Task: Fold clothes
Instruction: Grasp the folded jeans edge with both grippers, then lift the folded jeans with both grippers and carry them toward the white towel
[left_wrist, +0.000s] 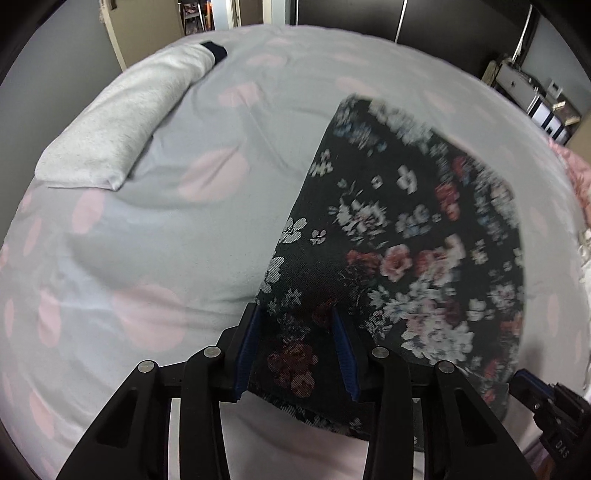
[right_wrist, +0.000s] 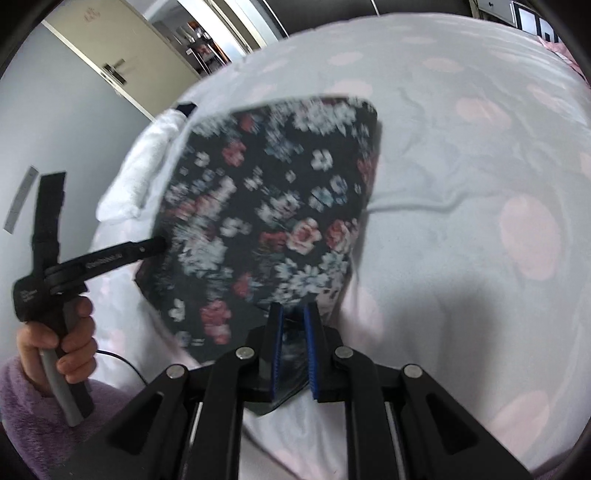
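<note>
Together both grippers (left_wrist: 297, 347) (right_wrist: 293, 350) hold floral garment (left_wrist: 399, 236) aloft.

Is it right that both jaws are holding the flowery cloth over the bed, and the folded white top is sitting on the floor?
Not quite. The left gripper and right gripper do both hold the flowery cloth, but the folded white top lies on the bed, near its far edge, not on the floor. The left wrist view shows it.

folded garment (left_wrist: 110, 122) left of floral cloth (left_wrist: 406, 221).
</note>
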